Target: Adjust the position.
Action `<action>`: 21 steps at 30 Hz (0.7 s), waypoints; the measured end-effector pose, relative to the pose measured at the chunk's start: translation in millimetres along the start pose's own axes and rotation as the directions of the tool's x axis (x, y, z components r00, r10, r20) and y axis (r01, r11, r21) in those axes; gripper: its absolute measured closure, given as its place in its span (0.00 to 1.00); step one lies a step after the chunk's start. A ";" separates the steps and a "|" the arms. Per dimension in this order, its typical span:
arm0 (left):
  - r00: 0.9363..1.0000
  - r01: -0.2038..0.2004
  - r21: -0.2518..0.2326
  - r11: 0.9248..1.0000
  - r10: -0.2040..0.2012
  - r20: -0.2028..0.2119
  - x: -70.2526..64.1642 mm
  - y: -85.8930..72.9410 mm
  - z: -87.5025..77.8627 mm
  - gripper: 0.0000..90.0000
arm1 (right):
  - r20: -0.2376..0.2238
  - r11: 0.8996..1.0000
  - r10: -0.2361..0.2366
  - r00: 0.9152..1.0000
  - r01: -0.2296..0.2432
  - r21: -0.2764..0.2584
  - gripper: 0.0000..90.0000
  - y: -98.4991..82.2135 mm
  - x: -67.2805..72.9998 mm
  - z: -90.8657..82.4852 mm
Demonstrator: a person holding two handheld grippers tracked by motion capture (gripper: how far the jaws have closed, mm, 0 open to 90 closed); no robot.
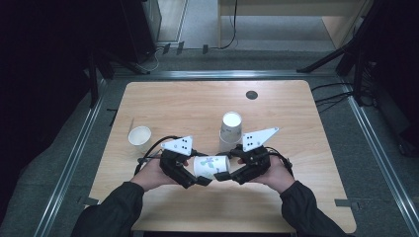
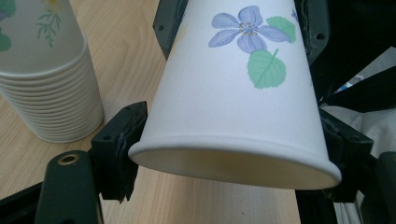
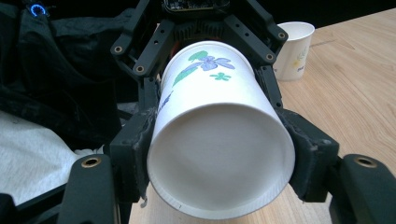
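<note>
held cup: white paper cup with a purple flower print [image 1: 211, 166], lying on its side in the air just above the counter [image 1: 197, 103], between both claws, near the counter's front edge
left claw [image 1: 200, 178]: jaws either side of the cup's rim end; in the left gripper view the pads [image 2: 122, 149] touch the cup [image 2: 238, 93] by its rim, clamped on it
right claw [image 1: 225, 175]: clamped on the cup's base end; the right gripper view has the cup's bottom [image 3: 219, 154] facing the camera, black pads [image 3: 140, 154] pressed on both sides
cup stack: upside-down stack of paper cups [image 1: 230, 130] on the counter, just behind the right claw, apart from the held cup
single cup: upright, open mouth up [image 1: 140, 137], near the counter's left side, behind the left hand [image 1: 150, 175]
hands: both hold their claws level, tips pointing toward each other
dark round disc [image 1: 251, 95]: far part of the counter, well apart from the cups
</note>
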State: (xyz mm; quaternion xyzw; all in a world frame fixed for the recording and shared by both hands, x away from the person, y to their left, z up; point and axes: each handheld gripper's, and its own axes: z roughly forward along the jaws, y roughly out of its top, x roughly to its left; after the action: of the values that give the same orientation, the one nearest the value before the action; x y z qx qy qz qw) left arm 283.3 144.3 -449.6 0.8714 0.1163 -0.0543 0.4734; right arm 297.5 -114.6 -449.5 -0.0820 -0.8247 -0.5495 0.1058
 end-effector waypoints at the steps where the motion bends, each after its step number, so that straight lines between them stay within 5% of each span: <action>1: 1.000 -0.001 -0.001 1.000 0.001 -0.002 -0.1 0.0 -0.5 0.25 | -0.001 1.000 -0.001 1.000 0.001 -0.001 0.38 0.2 0.0 0.2; 21: 1.000 0.010 -0.015 1.000 -0.010 -0.005 3.2 -0.6 -5.6 0.27 | 0.008 1.000 0.012 1.000 -0.012 -0.020 0.30 1.1 -0.9 -0.5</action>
State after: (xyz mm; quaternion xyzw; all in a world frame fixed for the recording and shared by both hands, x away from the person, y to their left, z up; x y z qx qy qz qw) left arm 286.1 149.8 -447.6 0.8675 0.1222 -0.0535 0.4792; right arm 298.7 -114.6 -448.6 -0.0905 -0.8192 -0.5565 0.1048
